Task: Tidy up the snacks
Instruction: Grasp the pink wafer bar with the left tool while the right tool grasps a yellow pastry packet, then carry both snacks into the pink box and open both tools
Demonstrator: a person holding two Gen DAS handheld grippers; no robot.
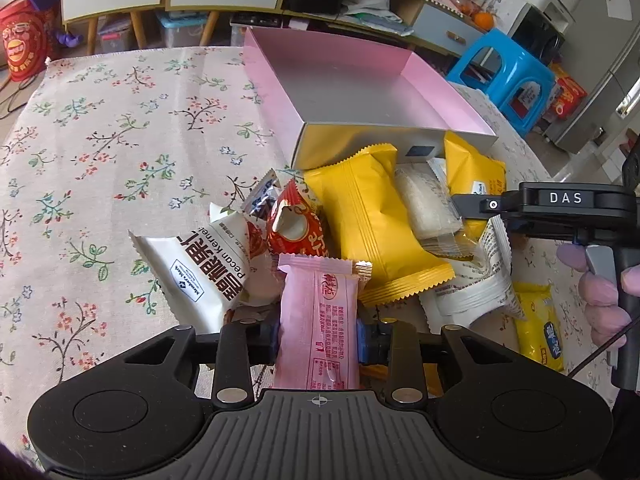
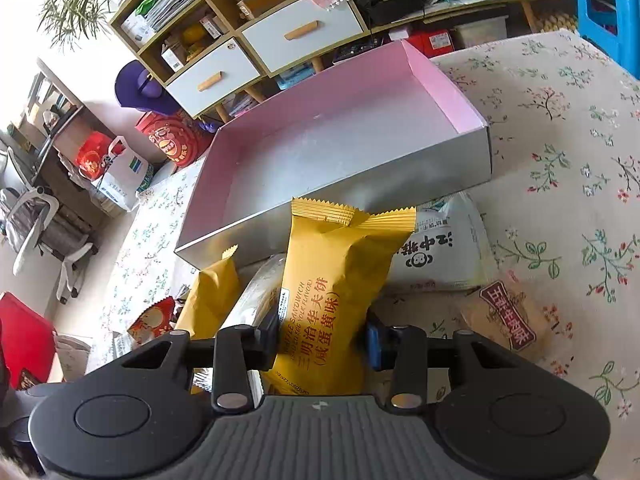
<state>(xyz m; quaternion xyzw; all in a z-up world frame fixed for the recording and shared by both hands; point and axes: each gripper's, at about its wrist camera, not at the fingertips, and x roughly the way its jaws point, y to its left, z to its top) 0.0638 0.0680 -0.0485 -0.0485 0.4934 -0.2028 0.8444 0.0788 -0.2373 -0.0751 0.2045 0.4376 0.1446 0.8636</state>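
Observation:
A pink snack bar [image 1: 318, 320] stands lengthwise between the pads of my left gripper [image 1: 318, 340], which is shut on it. My right gripper [image 2: 322, 340] is shut on a yellow waffle sandwich pack [image 2: 336, 280]. In the left wrist view the right gripper [image 1: 464, 202] reaches in from the right over the heap, at another yellow pack [image 1: 476, 172]. Just behind the snack heap lies the empty pink-lined box [image 1: 352, 92], also in the right wrist view [image 2: 320, 152]. Loose in the heap are a white pecan pack [image 1: 196, 276], a red packet [image 1: 296, 224] and a big yellow pack [image 1: 372, 220].
The floral tablecloth [image 1: 100, 140] runs to the left of the heap. A white rice-cracker bag [image 2: 440, 248] and a brown jerky pack [image 2: 508, 316] lie right of my right gripper. A blue stool [image 1: 504, 76] and drawer cabinets [image 2: 256, 40] stand beyond the table.

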